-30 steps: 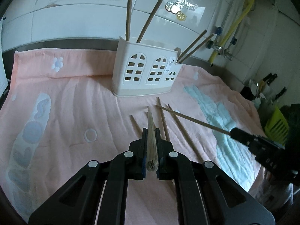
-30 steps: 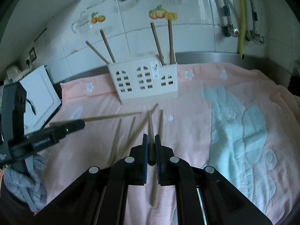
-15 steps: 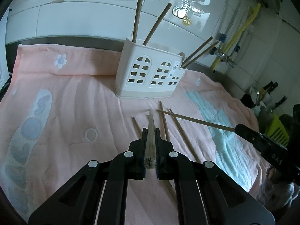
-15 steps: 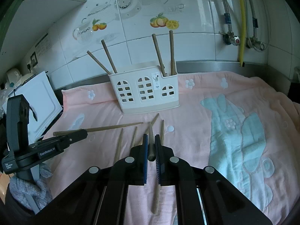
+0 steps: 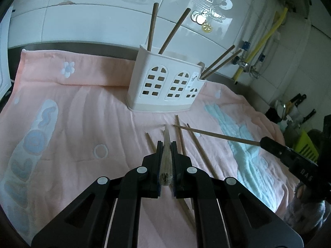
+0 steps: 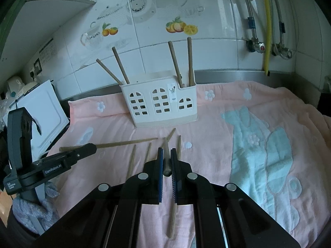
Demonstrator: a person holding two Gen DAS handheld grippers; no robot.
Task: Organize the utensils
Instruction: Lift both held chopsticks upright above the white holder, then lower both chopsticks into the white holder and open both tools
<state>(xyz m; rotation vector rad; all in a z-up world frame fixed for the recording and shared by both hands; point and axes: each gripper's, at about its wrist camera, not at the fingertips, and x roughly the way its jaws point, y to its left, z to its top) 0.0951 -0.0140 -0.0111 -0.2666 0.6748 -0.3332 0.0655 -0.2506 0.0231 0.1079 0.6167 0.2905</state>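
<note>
Wooden chopsticks, one per hand-held gripper. Left hand-held gripper clenched on a chopstick, butt end poking back between the pads, tip aimed toward the holder: held lengthwise, probably so it can be tipped up and dropped in tip-first. Right hand-held gripper likewise clenched on its own chopstick, also pointing at the holder. Seen from the other wrist, each stick juts well out ahead of its jaws, gripped near the thick end, likely for reach over the holder's rim.

Just in front of the holder, several loose chopsticks lying fanned on the pink towel, not yet sorted. Inside the holder, two leaning in the left-end compartment and two in the right-end one, thick ends up; middle section apparently empty. Towel under the holder probably there to stop sticks rolling on the tabletop. Behind the holder, tiled wall with fruit decals.
</note>
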